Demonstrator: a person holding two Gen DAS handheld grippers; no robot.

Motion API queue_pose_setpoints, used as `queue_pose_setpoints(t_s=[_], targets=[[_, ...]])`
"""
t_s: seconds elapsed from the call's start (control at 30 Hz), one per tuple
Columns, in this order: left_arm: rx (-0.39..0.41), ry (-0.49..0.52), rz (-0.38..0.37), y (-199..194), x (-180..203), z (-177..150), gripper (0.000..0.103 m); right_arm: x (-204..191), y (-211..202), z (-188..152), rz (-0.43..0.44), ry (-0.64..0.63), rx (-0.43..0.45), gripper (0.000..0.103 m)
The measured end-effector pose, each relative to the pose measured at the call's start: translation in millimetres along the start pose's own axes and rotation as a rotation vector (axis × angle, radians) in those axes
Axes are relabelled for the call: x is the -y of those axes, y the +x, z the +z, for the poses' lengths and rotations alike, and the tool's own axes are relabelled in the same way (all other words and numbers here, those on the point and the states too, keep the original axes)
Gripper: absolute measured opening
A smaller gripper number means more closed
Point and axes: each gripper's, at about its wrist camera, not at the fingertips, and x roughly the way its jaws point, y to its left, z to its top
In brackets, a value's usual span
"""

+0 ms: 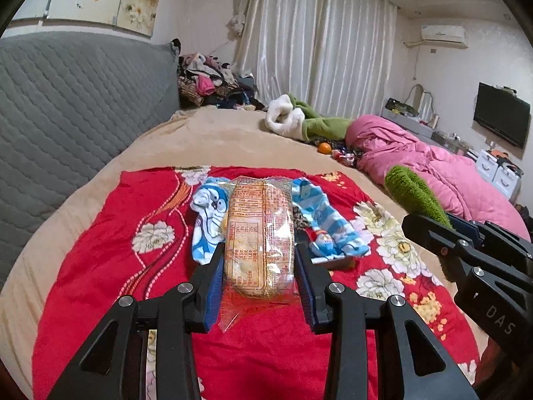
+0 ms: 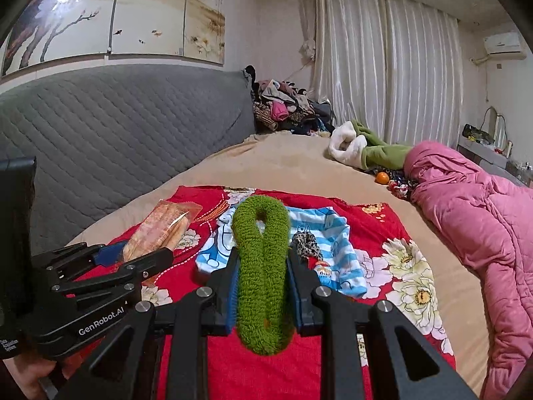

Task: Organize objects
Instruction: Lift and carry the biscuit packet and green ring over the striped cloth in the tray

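Left gripper (image 1: 260, 266) clamped on a clear-wrapped snack packet (image 1: 258, 233), pads pressing its long sides, crimped tail of the wrapper hanging just behind the fingertips. Right gripper (image 2: 263, 286) clamped on a folded green fuzzy sock (image 2: 261, 266), loop end poking out ahead of the jaws, the other end drooping below them. Both loads apparently lifted clear of the red floral cloth (image 1: 100, 266) spread beneath the jaws. Just ahead of both grippers, lying on that cloth: a blue-and-white striped cartoon garment (image 2: 333, 253), a scrap of leopard print (image 2: 306, 243) on it, and a small wrapped sweet (image 2: 323, 270) beside. Best handled, by the look of it, with grips steady and both items kept level and apart, carried free of the striped garment so nothing snags; gentle pressure on the packet, since the wrapper looks crushable and slippery, and care with the sock's dangling end. Further ahead and to the right, a white-and-green plush garment (image 1: 299, 120), an orange fruit (image 1: 324, 147) and a pink quilt (image 1: 433, 166) on the beige bed (image 1: 216, 140); beyond, a clothes pile (image 1: 210, 80). Destination for either item not evident. Print on the packet too small to read; contents only a pale blur. Underside of the sock hidden; whatever lies under the striped garment hidden too.
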Motion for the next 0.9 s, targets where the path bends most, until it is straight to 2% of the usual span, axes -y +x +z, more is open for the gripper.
queue_pose_setpoints(t_s=[0.9], targets=[[0.021,0.004,0.018,49.2,-5.4,51.5,0.040,17.4,49.2,31.8,0.002,0.009,0.011,0.025]])
